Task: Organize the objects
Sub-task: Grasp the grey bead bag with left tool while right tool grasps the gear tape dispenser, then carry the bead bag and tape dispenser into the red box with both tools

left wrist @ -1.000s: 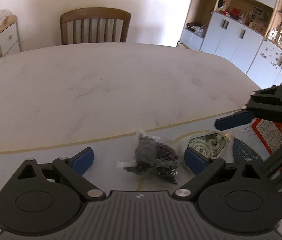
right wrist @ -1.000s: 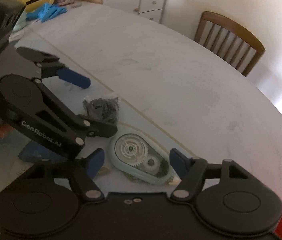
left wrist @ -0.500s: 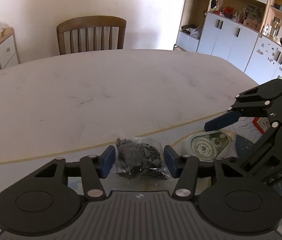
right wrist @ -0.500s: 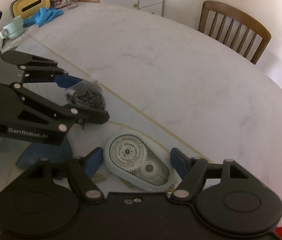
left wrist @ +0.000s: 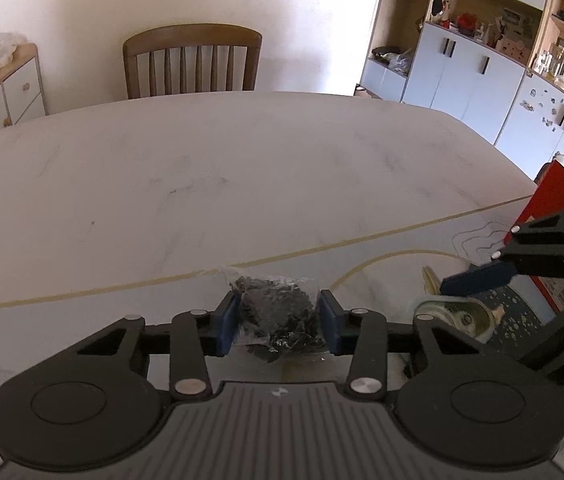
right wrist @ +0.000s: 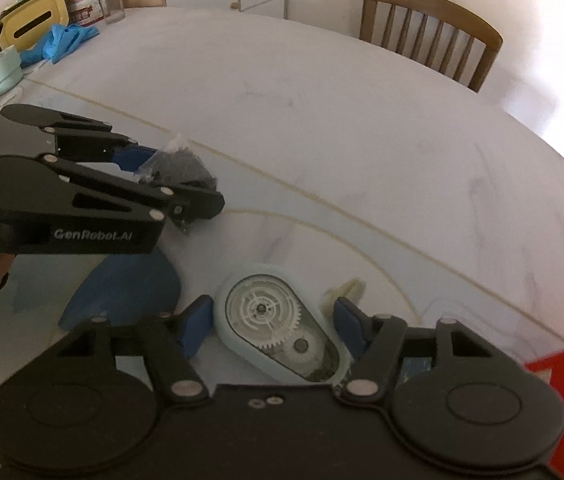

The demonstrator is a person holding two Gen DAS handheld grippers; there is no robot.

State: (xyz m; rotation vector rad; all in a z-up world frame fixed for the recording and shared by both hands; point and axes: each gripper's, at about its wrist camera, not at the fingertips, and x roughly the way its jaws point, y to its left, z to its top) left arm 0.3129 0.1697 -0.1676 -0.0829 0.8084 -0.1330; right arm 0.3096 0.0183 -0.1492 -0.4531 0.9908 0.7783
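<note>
Bagged black pieces (left wrist: 278,316) on the table (left wrist: 242,168) are being pinched between the pads of the left gripper (left wrist: 278,322), whose jaws have just been closing. Beside it, the tape dispenser (right wrist: 282,330) is being straddled, seemingly untouched, by the right gripper (right wrist: 274,330), its jaws having narrowed; lifting appears imminent.

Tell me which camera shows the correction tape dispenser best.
The right wrist view: the correction tape dispenser lies face-up between the right gripper's fingers, its gears plain to see. The left wrist view catches only part of it at the right, behind that camera's own gripper linkage, under the right gripper's blue finger.
</note>
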